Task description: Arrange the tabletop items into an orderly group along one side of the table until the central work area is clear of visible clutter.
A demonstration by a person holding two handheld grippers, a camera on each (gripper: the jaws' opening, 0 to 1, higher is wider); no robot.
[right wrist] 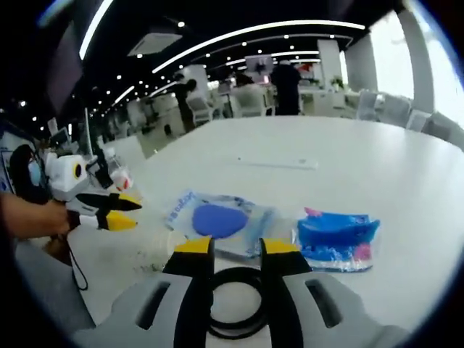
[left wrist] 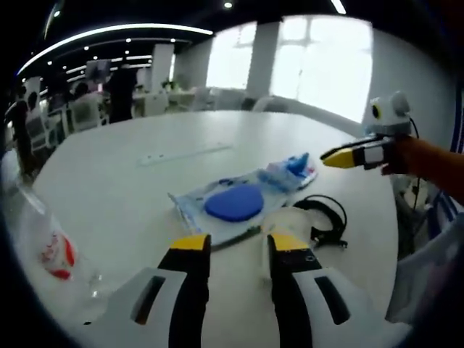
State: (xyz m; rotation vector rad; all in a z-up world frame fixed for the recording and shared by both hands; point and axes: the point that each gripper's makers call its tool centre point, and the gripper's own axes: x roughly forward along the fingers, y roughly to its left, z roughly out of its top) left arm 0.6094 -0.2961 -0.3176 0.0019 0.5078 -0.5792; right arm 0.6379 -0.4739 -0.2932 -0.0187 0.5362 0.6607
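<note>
White round tabletop (left wrist: pixel 145 196), carrying: one clear plastic packet with a blue oval pad inside (left wrist: pixel 233 203), lying flat near the middle; one crumpled blue and pink plastic bag (left wrist: pixel 290 171), touching the packet's far end in the left gripper view and lying just beside it, with a narrow gap, in the right gripper view (right wrist: pixel 337 241); one black coiled cable (left wrist: pixel 324 220), near the tabletop's edge; one clear plastic bottle with a red and white label (left wrist: pixel 51 250), near the opposite edge; one long white strip (left wrist: pixel 185 154), farther across the tabletop, well apart from the rest. Left gripper (left wrist: pixel 238 243): jaws parted with a moderate gap, holding nothing, poised above the tabletop with the packet just beyond the yellow tips. Right gripper (right wrist: pixel 235 246): jaws likewise parted, nothing held, the black cable (right wrist: pixel 235 301) lying between and beneath them, the packet (right wrist: pixel 217 220) just past the tips. Each gripper also appears in the other's view, held by a hand, off the tabletop's edge. People stand in the far background.
</note>
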